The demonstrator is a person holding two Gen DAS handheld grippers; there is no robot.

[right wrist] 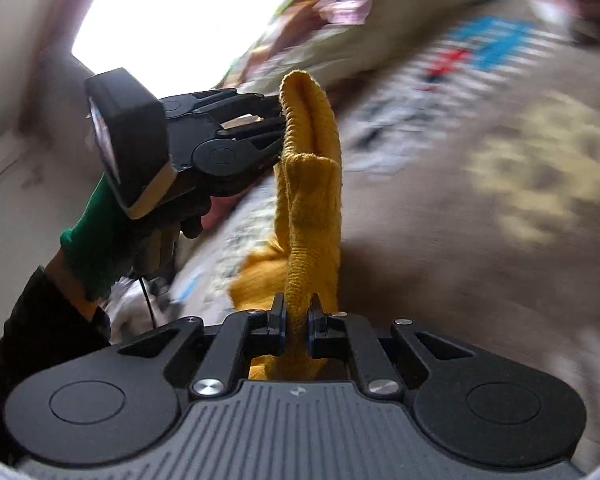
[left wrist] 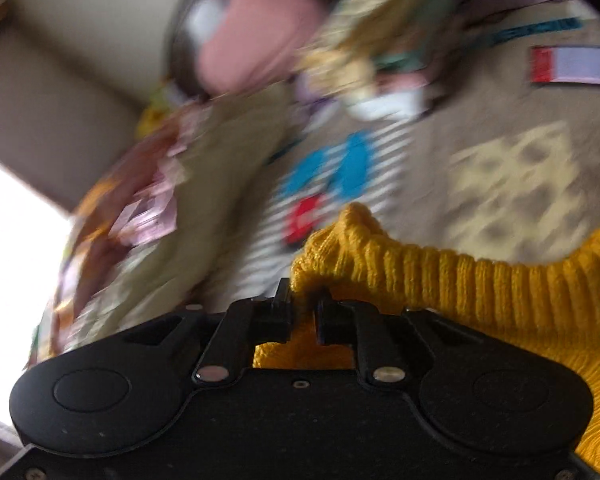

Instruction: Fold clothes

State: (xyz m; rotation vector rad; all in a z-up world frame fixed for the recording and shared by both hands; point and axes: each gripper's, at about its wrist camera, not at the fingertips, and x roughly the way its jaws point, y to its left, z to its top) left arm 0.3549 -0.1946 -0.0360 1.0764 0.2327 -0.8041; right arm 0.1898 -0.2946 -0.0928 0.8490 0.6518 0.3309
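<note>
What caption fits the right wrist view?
Both grippers, right gripper and left gripper, clamp a yellow knit garment above a blurred patterned bedspread.

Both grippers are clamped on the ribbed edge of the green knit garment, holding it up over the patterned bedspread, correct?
Not quite: the knit garment is yellow, not green, as the right wrist view shows. The left gripper and right gripper are both clamped on its ribbed edge, above the patterned bedspread.

Finding nothing readable anywhere. Showing only smeared blue and red shapes on the striped cloth (left wrist: 332, 184) beyond the jaws, too blurred to be making out as letters. Carrying no legible marking on either tool body.
</note>
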